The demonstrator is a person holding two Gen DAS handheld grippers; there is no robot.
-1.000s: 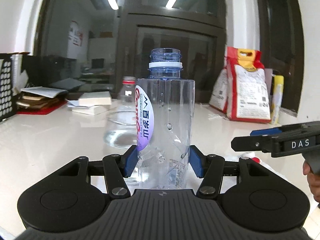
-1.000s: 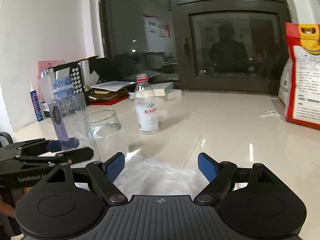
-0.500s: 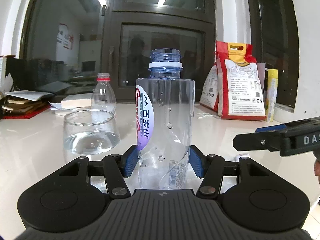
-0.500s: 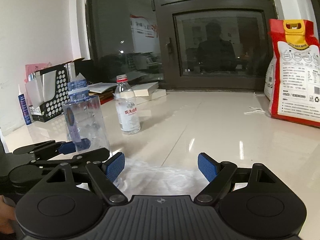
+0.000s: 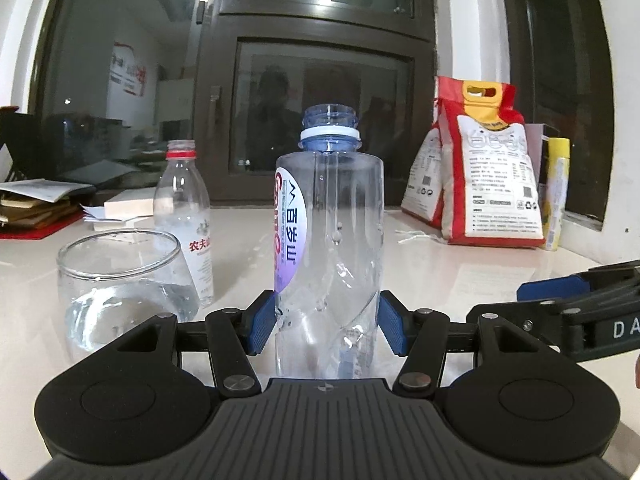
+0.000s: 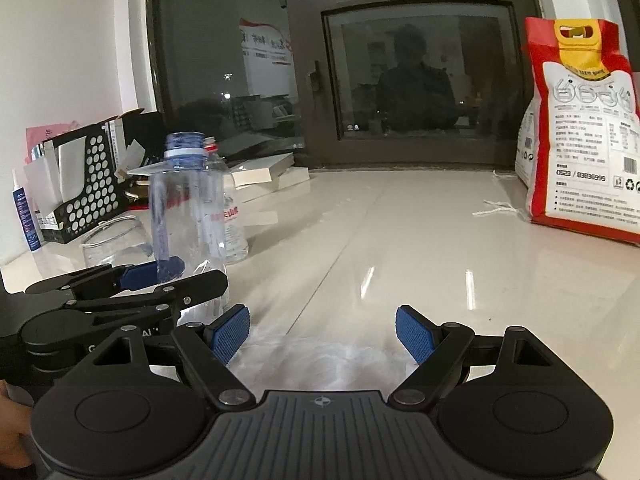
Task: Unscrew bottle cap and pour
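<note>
I note the cap is already off: the water bottle (image 5: 329,240) looks almost empty, and the glass (image 5: 120,292) just beside it holds water, so pouring appears done. My left claw (image 5: 328,326) clamps the bottle's lower body; it stands upright, mouth up, over the worktop (image 6: 400,240). My right claw (image 6: 322,334) gapes wide, empty.

The held bottle (image 5: 329,240) is showing "百岁山" on its purple label. The red-capped bottle (image 5: 185,216) behind is reading "农夫". The rice bag (image 6: 580,128) is displaying "0523 / 83836999". The other gripper (image 5: 580,320) is showing "D A".
</note>
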